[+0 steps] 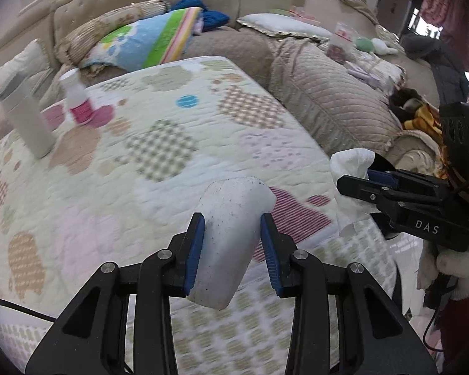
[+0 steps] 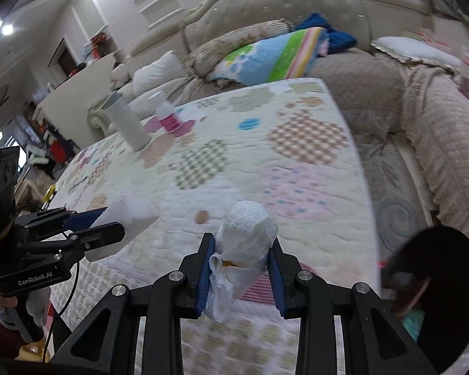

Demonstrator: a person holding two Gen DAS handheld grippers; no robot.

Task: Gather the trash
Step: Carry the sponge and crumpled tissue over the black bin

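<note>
My left gripper (image 1: 233, 247) is shut on a dirty white paper cup (image 1: 234, 234), held upside down above the near edge of the quilt-covered table (image 1: 159, 143). The same cup (image 2: 131, 215) and left gripper (image 2: 109, 223) show at the left of the right wrist view. My right gripper (image 2: 242, 276) is shut on a crumpled white tissue wad (image 2: 247, 237), also above the table's near edge. In the left wrist view that tissue (image 1: 350, 168) sticks out of the right gripper (image 1: 355, 181) at the right side.
A tall white flask (image 1: 25, 115) and a small white bottle with a pink label (image 1: 76, 97) stand at the table's far left. A black round bin (image 2: 434, 293) with trash inside sits on the floor to the right. Sofas with cushions (image 1: 147, 40) ring the table.
</note>
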